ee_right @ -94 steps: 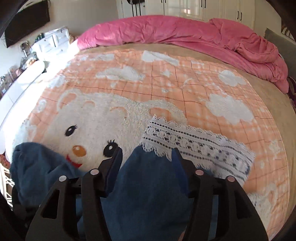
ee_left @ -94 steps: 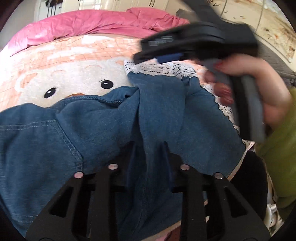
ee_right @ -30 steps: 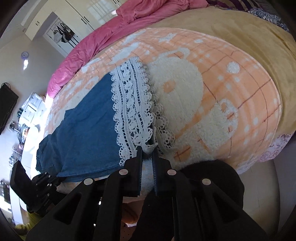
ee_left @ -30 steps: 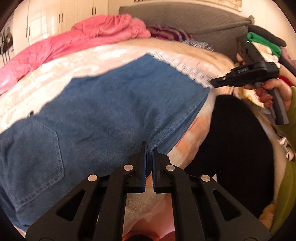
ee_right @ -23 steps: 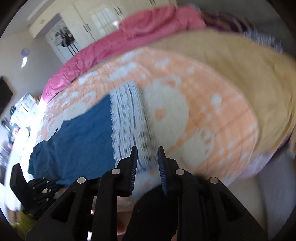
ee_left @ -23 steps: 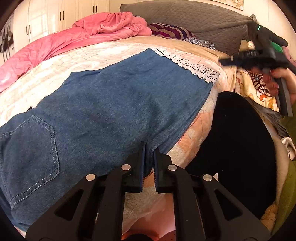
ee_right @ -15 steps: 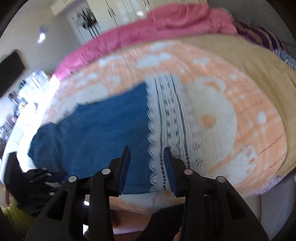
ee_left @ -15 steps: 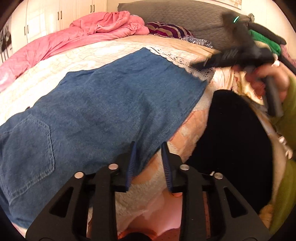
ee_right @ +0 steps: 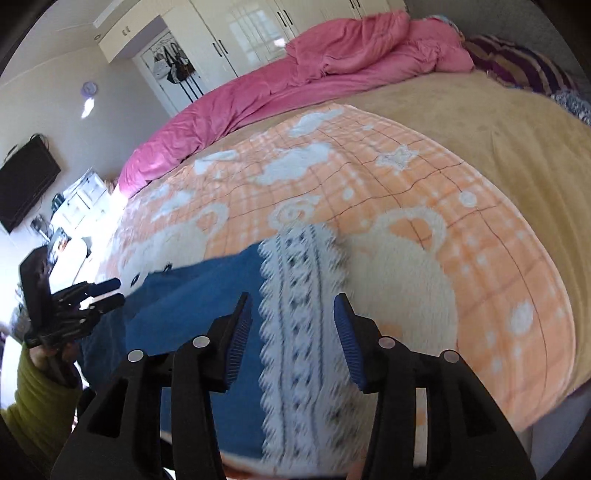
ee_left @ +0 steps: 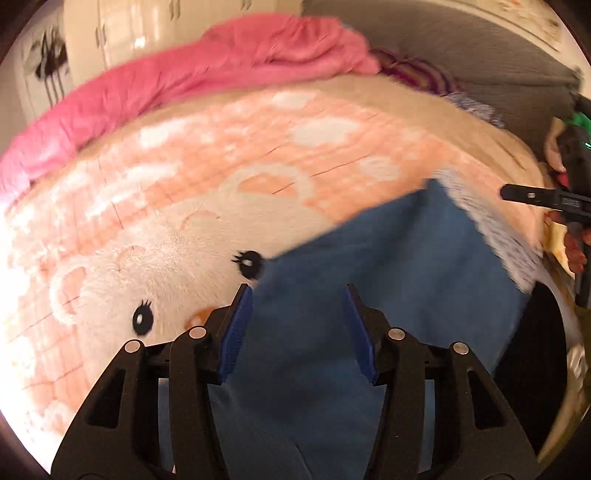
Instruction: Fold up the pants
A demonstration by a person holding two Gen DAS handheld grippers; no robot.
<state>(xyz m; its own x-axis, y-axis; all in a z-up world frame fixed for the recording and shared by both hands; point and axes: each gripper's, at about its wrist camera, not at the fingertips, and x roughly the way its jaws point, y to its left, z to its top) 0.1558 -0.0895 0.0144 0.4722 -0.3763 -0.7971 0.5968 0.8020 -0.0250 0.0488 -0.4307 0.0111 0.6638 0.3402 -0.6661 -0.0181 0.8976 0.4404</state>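
Observation:
Blue denim pants point(ee_left: 388, 280) lie flat along the near edge of the bed, their leg ends trimmed with white lace point(ee_right: 303, 317). My left gripper point(ee_left: 297, 328) hovers over the denim with its jaws opening and nothing pinched between them. My right gripper point(ee_right: 293, 339) hangs above the lace hem point(ee_left: 491, 229), jaws also opening, the cloth lying below the pads and not clamped. Each gripper shows in the other's view: the right gripper point(ee_left: 543, 199) at the far right, the left gripper point(ee_right: 92, 295) at the far left.
The pants rest on an orange bear-print blanket point(ee_right: 424, 229) point(ee_left: 177, 221) over a tan bedspread point(ee_right: 498, 122). A pink duvet point(ee_right: 314, 74) point(ee_left: 192, 77) is bunched along the far side. A dark round object point(ee_left: 532, 350) sits off the bed's near edge. Wardrobes point(ee_right: 229, 33) stand behind.
Both grippers were shut on the pants' edge, then let go and lifted away. Their jaws have spread apart, and the pants now lie flat on the bed.

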